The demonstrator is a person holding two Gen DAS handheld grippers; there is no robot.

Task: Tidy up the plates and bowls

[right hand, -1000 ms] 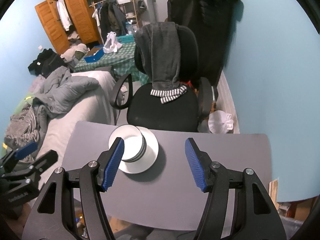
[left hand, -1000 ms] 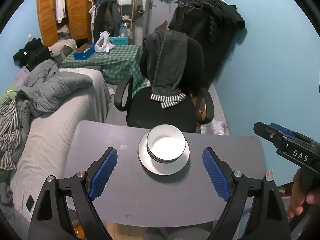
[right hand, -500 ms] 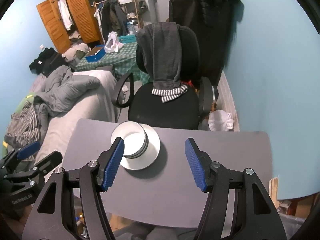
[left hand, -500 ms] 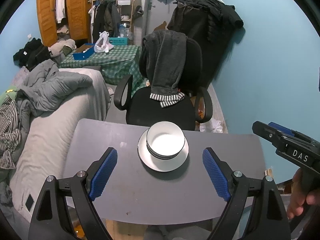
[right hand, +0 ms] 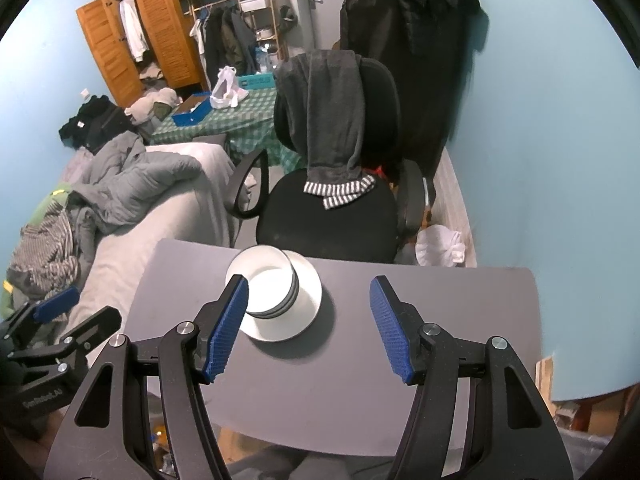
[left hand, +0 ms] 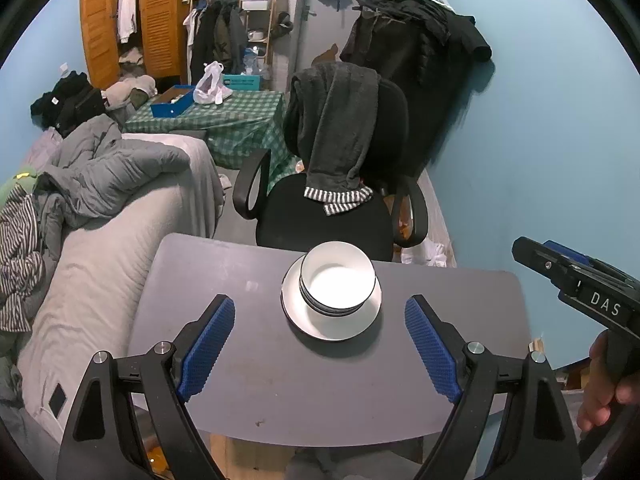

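White glazed bowls (left hand: pixel 338 284), apparently two, nest on a round white plate (left hand: pixel 332 326), saving space, ahead of both empty, parted claws: left gripper (left hand: pixel 320 344), right gripper (right hand: pixel 308 328).

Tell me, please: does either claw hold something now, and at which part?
Nothing is held. The left claw and the right claw are both open above the table. The bowls sit on the plate, untouched.
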